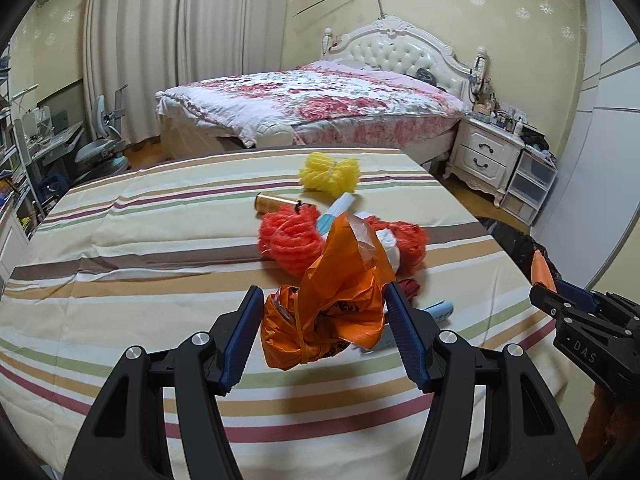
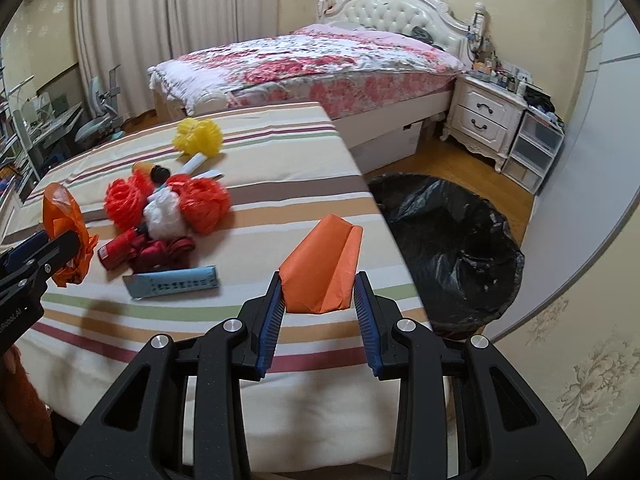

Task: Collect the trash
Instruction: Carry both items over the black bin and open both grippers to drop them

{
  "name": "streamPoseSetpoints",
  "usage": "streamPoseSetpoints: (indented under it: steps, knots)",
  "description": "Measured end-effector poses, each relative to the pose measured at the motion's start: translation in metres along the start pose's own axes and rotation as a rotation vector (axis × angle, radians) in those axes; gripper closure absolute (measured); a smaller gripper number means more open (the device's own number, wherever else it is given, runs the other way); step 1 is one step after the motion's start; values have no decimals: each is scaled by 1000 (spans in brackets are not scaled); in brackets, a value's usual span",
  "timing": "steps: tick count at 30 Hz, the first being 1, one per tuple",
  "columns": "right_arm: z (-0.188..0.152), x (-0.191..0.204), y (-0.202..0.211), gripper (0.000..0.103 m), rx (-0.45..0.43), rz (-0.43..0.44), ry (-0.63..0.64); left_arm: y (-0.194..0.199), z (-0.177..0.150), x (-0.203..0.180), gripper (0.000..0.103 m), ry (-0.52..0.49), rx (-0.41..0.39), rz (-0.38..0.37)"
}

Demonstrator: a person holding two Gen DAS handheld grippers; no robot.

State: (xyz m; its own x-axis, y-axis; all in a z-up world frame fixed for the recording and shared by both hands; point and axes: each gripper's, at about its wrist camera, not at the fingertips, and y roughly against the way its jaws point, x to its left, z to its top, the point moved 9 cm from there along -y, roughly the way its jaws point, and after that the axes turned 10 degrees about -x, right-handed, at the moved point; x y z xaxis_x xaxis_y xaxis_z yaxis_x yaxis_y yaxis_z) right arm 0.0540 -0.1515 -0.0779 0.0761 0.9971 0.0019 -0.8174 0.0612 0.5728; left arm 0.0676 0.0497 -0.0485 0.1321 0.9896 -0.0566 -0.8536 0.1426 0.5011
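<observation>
The right gripper (image 2: 319, 300) pinched orange folded paper (image 2: 322, 270); the left gripper (image 1: 323, 322) squeezed an orange plastic bag (image 1: 336, 300); next, probably, both drop into the black bin bag (image 2: 452, 248) past the table's right edge.

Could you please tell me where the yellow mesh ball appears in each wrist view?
Left wrist: yellow mesh ball sits at upper centre, at the far end of the striped table.
Right wrist: it lies upper left, far end.
Shared landmark: the white nightstand beside the bed.
</observation>
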Motion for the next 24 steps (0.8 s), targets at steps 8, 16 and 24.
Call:
streamPoseSetpoints:
  steps: [8, 16, 24]
  knots:
    - [12, -61, -13, 69, -31, -87, -47, -28, 20, -65, 42, -48, 1, -113]
    - [16, -104, -36, 69, -25, -133, -68, -63, 33, -129, 42, -108, 15, -189]
    - [19, -132, -53, 69, -18, -161, -78, -103, 36, -174, 42, -149, 39, -211]
